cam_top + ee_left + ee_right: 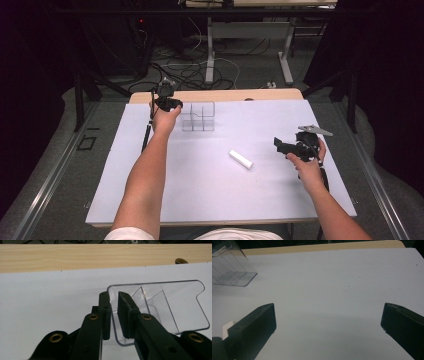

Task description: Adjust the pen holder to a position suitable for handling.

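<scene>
A clear plastic divided box stands at the back of the white sheet. My left gripper is at the box's left side. In the left gripper view the left gripper has one jaw on each side of the clear box's near wall and is shut on it. A short white cylinder lies on the sheet right of centre. My right gripper hovers to the right of the cylinder, pointing left. Its jaws stand wide apart, so the right gripper is open and holds nothing. The white cylinder's end peeks out behind its left jaw.
The white sheet covers most of the table, with a strip of bare wood along the far edge. In the right gripper view the clear box sits at the upper left. Cables and table legs lie on the floor beyond.
</scene>
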